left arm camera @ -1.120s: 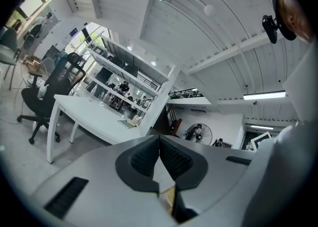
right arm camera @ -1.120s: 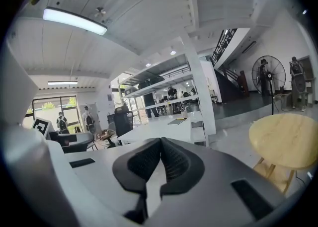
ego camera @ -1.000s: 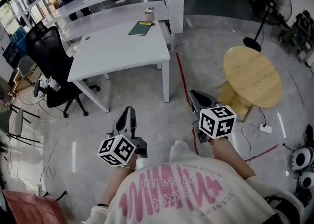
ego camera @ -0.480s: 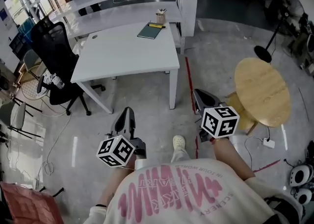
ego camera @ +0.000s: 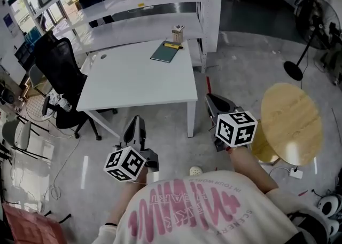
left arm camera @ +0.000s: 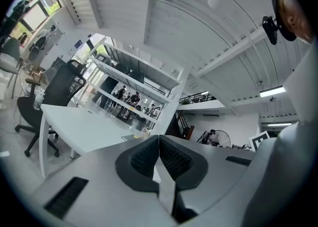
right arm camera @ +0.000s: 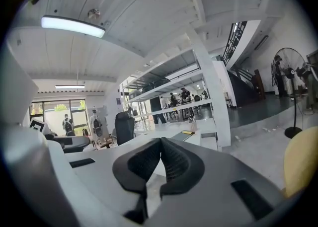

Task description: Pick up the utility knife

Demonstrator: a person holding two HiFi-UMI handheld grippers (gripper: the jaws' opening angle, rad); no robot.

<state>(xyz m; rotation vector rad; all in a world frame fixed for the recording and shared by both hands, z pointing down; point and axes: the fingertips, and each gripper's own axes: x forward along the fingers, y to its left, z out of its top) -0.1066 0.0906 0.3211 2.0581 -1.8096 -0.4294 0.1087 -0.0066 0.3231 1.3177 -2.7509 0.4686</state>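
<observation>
Low in the head view, the left claw (ego camera: 135, 122) and right claw (ego camera: 211, 100) are both pinched shut on nothing, their ribbed black rubber meeting. The smooth white desk (ego camera: 133, 85) has drawn nearer than a second ago, so the approach continues. At its far corner, upper centre, a slim yellow bar, likely the utility knife (ego camera: 172, 46), lies on a flat green notebook (ego camera: 162, 53)

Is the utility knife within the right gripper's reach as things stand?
Probably not yet: the right gripper hangs shut short of the table, and the utility knife lies at its far edge.
</observation>
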